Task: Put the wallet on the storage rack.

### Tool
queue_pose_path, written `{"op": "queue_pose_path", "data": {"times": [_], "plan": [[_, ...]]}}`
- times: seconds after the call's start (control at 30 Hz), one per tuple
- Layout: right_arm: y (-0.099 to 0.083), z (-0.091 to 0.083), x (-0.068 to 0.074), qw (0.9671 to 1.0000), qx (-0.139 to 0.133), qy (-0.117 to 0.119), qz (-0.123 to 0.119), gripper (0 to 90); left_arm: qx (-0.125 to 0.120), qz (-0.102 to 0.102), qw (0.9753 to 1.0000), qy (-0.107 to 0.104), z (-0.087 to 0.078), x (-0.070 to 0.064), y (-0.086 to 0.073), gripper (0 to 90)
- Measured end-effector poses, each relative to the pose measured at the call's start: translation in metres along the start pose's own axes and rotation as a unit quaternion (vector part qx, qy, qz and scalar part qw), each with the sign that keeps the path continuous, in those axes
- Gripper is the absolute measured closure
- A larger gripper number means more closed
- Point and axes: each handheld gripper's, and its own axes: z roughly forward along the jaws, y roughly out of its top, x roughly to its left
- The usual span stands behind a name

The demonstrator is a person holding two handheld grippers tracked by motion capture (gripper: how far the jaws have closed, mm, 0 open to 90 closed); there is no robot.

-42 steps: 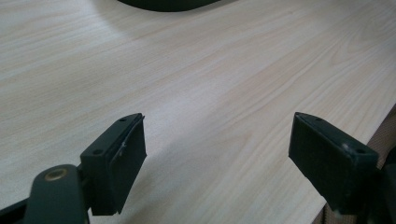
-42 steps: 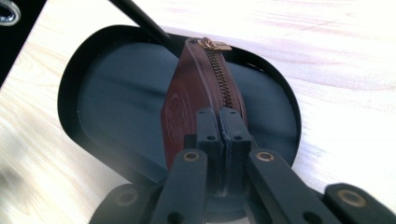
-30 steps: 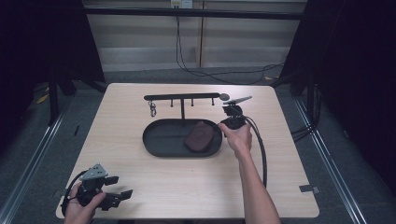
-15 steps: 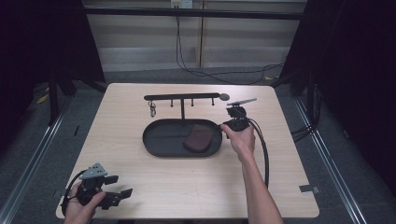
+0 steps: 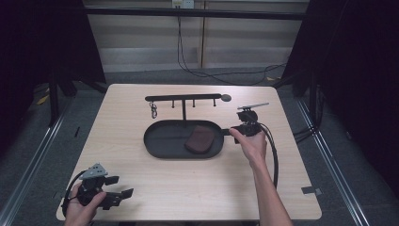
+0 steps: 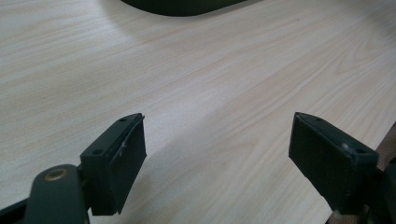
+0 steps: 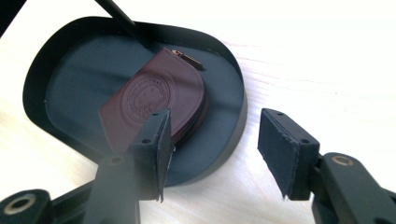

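A dark brown zip pouch (image 5: 199,139) with an embossed round seal (image 7: 154,98) lies flat in the right part of a black oval tray (image 5: 160,141). My right gripper (image 5: 227,132) hovers at the tray's right end, pointing at the pouch. It is open (image 7: 215,123), with nothing between the jaws and the tray rim (image 7: 236,116) just ahead of them. My left gripper (image 5: 120,187) rests open near the table's front left corner. Its jaws (image 6: 217,126) stand wide apart over bare wood.
Behind the tray stands a black T-shaped hook rack (image 5: 183,99) with a key ring (image 5: 153,111) hanging at its left end. The right gripper's cable (image 5: 273,155) loops along the person's forearm. The tray's edge (image 6: 182,4) lies far ahead of the left gripper.
The right hand and gripper have drawn back a little to the right, away from the pouch, which stays in the tray. The left gripper has not moved.
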Motion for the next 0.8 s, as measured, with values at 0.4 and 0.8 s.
{"op": "queue_pose_path", "data": {"times": [0.4, 0.8], "plan": [[-0.023, -0.021, -0.008, 0.9993, -0.035, -0.011, -0.010, 27.1, -0.009, -0.009, 0.9999, 0.002, -0.002, 0.002, 0.000, 18.8], [-0.055, -0.043, -0.018, 0.9981, -0.053, -0.026, -0.016, 20.2, -0.009, -0.008, 0.9999, 0.005, -0.002, 0.001, 0.000, 19.0]]}}
